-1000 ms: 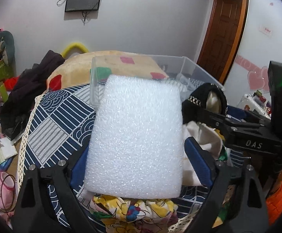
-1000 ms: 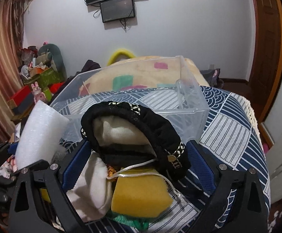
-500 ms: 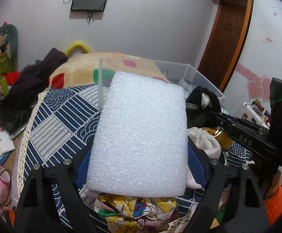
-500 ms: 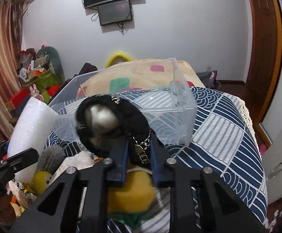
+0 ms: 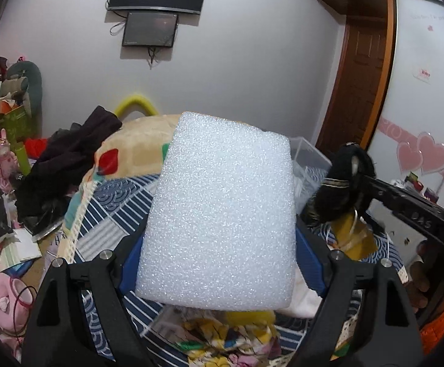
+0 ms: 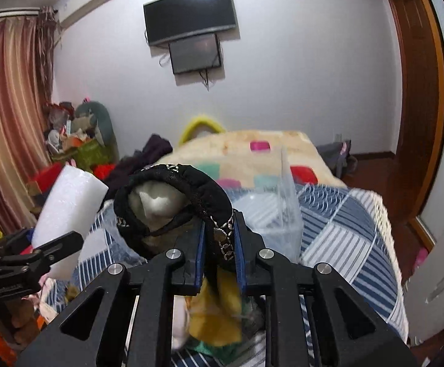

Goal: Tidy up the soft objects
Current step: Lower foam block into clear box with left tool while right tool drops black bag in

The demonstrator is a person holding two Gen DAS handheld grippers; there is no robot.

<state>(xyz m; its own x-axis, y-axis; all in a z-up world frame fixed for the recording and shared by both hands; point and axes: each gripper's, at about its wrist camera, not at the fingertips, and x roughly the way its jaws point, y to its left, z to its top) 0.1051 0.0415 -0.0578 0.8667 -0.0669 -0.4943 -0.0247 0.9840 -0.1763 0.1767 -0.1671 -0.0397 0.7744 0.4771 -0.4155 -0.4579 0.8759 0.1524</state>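
My left gripper is shut on a white foam block and holds it up above the bed; the block also shows in the right wrist view. My right gripper is shut on a black fabric pouch with gold trim, lifted off the pile; it also shows in the left wrist view. A clear plastic bin stands on the bed just beyond both grippers, partly hidden by the foam in the left wrist view. Below lie a yellow sponge and patterned cloths.
The bed has a blue and white patterned cover and a beige blanket behind the bin. Dark clothes lie at the bed's left. Clutter and toys fill the floor to the left. A door is at the right.
My right gripper closed on the black pouch and lifted it off the pile. My left gripper raised the foam block higher. Both views now look more level across the room.
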